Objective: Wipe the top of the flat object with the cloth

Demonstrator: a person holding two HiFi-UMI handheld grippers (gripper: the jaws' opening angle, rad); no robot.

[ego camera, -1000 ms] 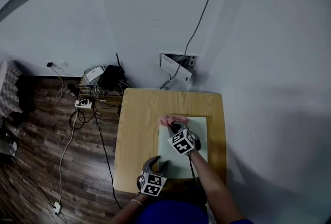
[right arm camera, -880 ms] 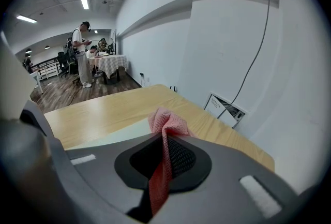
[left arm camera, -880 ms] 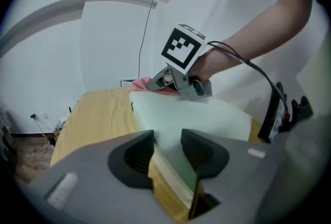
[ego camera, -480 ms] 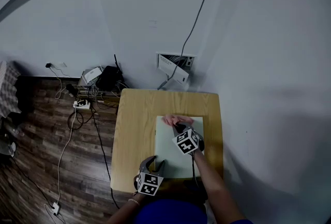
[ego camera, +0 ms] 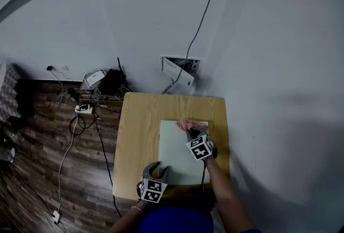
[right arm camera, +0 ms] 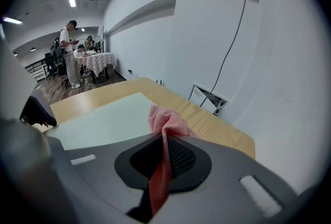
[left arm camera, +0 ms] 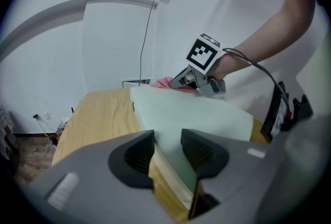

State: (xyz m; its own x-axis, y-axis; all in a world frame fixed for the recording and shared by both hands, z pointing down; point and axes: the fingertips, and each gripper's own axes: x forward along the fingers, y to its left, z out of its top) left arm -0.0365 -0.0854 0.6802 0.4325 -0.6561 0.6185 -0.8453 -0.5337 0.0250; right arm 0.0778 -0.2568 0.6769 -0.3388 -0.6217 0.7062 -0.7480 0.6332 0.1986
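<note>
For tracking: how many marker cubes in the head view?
2: one on the left claw at the flat object's near-left corner; one on the right claw over its far right.

the cloth (right arm camera: 164,124) is pink with a fine mesh weave, the board (ego camera: 180,154) pale green, the table (ego camera: 134,135) light wood grain, the floor (ego camera: 43,162) dark brown planks, the wall (ego camera: 134,11) white.

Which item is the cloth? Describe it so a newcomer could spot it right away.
Start at the wooden table against the white wall; a pale green board lies flat on it. At the board's far edge, the right gripper pinches the cloth. It is the only pink, soft, mesh-textured thing there, bunched up among hard, plain surfaces.
</note>
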